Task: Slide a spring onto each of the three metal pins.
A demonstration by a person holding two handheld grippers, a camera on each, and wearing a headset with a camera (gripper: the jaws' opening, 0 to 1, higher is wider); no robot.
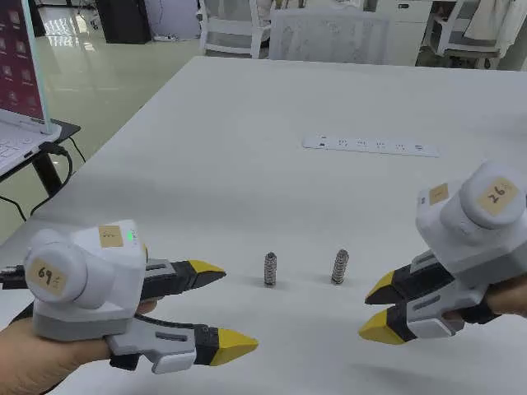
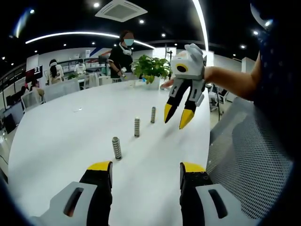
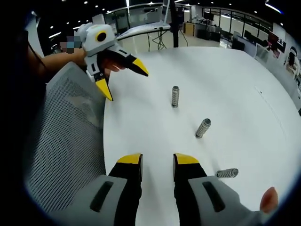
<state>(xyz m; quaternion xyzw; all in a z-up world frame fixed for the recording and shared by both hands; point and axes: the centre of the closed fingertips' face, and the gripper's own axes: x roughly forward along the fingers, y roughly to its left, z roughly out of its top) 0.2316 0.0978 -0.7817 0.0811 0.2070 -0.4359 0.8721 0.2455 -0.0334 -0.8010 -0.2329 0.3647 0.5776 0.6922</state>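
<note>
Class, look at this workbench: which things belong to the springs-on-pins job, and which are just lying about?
For the job: three upright springs, left gripper, right gripper, table.

Lying about: power strip, laptop, chairs, potted plant.

— What sort of place is shown?

— An open-plan office is shown.

— By what is that made plain?

— A long white tabletop [image 1: 247, 123] is seen, with a power strip [image 1: 370, 146] laid on it. A mesh-backed chair [image 1: 329, 37] is drawn up at its far edge, and a laptop [image 1: 18, 74] is set on a dark side stand [image 1: 64, 129].

— And overhead?

— A ceiling air-conditioning unit [image 2: 126, 9] and recessed spotlights [image 2: 96, 4] are fitted. A potted plant [image 2: 151, 68] is placed at the table's end, and people [image 2: 121, 54] are seen standing among further desks.
</note>
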